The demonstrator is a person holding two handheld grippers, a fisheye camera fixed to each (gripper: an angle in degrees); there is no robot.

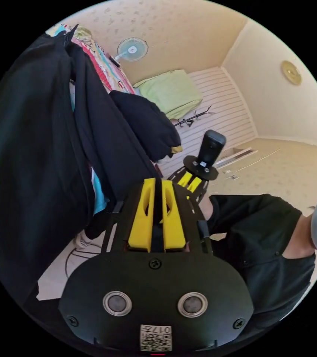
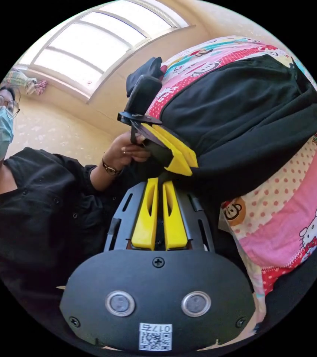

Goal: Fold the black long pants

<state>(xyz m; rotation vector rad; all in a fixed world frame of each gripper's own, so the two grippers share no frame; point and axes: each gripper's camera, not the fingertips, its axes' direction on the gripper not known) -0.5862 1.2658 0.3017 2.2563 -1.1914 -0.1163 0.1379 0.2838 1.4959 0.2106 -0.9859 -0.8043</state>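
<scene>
Left gripper view: my left tongs [image 1: 158, 186] are closed, both yellow jaws pinching an edge of the black pants [image 1: 35, 156], which hang in folds across the left of this view. The right tongs [image 1: 189, 182] sit just beyond, jaws together, near the same cloth.

Right gripper view: my right tongs [image 2: 159, 184] are closed on the black pants [image 2: 240, 122]. The pants are bunched over a pink cartoon-print sheet [image 2: 288, 219]. The left tongs [image 2: 178, 161] clamp the fabric just above mine, held by a hand [image 2: 128, 150].
</scene>
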